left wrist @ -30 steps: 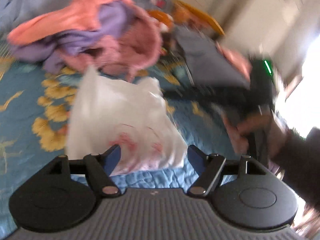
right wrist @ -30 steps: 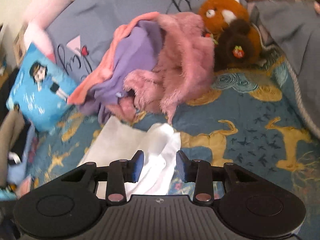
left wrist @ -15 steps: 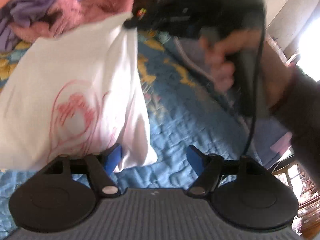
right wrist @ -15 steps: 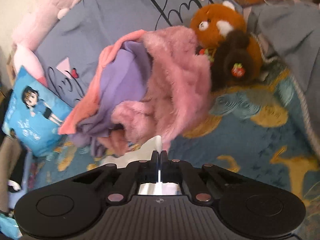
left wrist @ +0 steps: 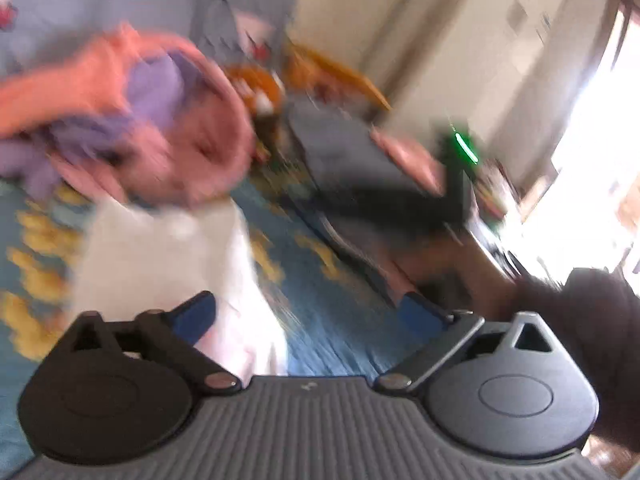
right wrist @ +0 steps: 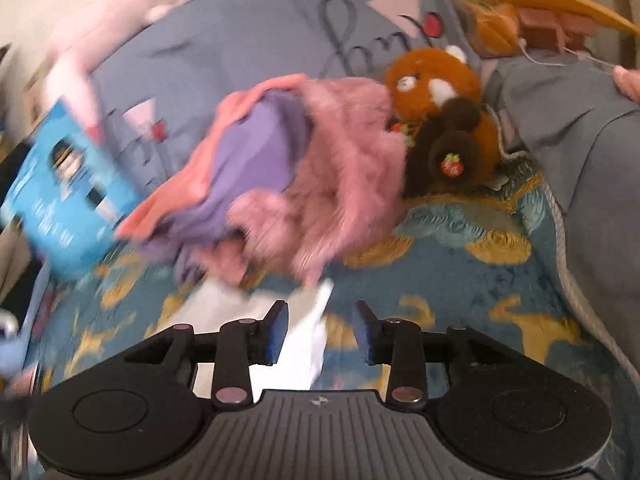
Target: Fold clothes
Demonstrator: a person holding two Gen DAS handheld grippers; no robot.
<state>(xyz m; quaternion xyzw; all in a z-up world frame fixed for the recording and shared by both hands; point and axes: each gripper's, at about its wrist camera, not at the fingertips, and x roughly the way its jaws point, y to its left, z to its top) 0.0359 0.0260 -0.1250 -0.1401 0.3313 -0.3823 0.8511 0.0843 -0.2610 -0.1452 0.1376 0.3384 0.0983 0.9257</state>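
A white garment (left wrist: 168,256) lies on the blue patterned bedspread (left wrist: 320,300), just ahead of my left gripper (left wrist: 308,312), which is open and empty. In the right wrist view the white garment (right wrist: 304,332) lies under and ahead of my right gripper (right wrist: 320,332), whose jaws stand open with a corner of the cloth between them, not gripped. A pile of pink, purple and orange clothes (right wrist: 288,184) sits behind it and also shows in the left wrist view (left wrist: 140,128). The right gripper body (left wrist: 452,196) shows blurred at right.
A brown plush toy (right wrist: 444,120) sits right of the pile. A blue cartoon pillow (right wrist: 68,196) lies at left, and a grey pillow (right wrist: 260,32) behind. A grey blanket (right wrist: 580,128) covers the right side. Both views are motion-blurred.
My right gripper was shut on the white garment's corner and held it up; now it is open and the garment lies on the bed. The left gripper has swung back, still open.
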